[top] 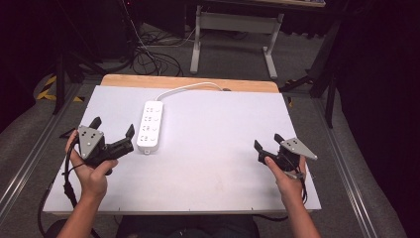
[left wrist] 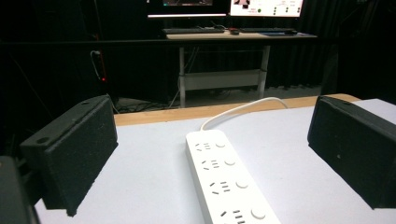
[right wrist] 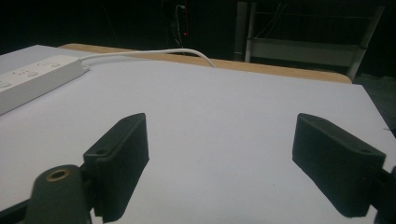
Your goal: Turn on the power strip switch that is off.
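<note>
A white power strip [top: 151,125] lies flat on the white tabletop [top: 218,163], left of centre, with its white cord [top: 184,88] running off over the far edge. My left gripper [top: 114,125] sits just left of the strip's near end, held in the person's left hand. In the left gripper view its jaws stand wide open [left wrist: 212,135], and the strip [left wrist: 229,182] lies on the table ahead between them, untouched. My right gripper [top: 267,141] hovers low at the right side of the table, far from the strip. Its jaws stand open over bare tabletop [right wrist: 224,140], with the strip [right wrist: 32,77] off to the far left.
A wooden strip [top: 188,82] borders the table's far edge. Behind it stand a white-legged desk frame [top: 233,29] and loose cables on the floor [top: 148,54]. Lit monitors [left wrist: 266,7] sit on a desk far back.
</note>
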A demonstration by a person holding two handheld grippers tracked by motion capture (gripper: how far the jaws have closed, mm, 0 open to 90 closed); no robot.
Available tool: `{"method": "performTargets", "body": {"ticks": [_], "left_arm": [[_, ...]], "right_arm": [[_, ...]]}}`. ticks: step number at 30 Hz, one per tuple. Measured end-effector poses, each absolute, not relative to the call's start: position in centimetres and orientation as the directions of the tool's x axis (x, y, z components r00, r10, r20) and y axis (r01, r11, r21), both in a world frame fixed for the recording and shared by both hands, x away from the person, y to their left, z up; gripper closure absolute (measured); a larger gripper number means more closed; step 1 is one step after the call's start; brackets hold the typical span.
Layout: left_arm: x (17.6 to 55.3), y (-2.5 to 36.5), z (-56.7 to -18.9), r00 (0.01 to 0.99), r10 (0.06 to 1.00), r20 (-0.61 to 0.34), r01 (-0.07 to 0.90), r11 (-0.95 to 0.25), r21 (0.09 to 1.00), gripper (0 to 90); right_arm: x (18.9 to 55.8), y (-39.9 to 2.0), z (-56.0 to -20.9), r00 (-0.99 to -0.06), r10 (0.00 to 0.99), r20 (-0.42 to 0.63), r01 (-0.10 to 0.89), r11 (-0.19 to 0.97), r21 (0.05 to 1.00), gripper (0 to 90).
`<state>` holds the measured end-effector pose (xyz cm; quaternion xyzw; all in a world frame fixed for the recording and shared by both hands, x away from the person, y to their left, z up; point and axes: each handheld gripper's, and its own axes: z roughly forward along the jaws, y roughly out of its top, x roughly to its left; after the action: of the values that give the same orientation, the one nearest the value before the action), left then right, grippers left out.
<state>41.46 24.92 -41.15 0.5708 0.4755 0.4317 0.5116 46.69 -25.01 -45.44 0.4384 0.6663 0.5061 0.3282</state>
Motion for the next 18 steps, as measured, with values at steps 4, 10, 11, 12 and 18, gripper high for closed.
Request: {"method": "performTargets", "body": {"ticks": [4,10,11,12,18], "left_arm": [[41.48,24.98,-41.16,0.171,0.985,0.002,0.099,-0.020,0.995,1.2],[41.55,25.10,-41.17,0.154,0.988,-0.006,0.102,-0.010,0.995,1.1],[41.56,25.13,-41.18,0.150,0.989,-0.012,0.103,-0.003,0.995,1.1],[41.58,25.20,-41.19,0.146,0.989,-0.011,0.104,-0.004,0.995,0.9],[41.59,25.32,-41.19,0.139,0.990,-0.012,0.102,-0.002,0.995,0.9]], "right_arm": [[46.55,-25.09,-45.27,-0.415,0.910,0.016,0.223,0.085,0.971,12.7],[46.43,-25.03,-45.12,-0.440,0.898,0.014,0.193,0.079,0.978,6.3],[46.42,-25.00,-45.13,-0.444,0.896,0.011,0.190,0.083,0.978,5.4],[46.43,-24.98,-45.12,-0.446,0.895,0.006,0.188,0.087,0.978,4.8],[46.38,-25.00,-45.10,-0.448,0.894,0.005,0.180,0.085,0.980,3.5]]}}
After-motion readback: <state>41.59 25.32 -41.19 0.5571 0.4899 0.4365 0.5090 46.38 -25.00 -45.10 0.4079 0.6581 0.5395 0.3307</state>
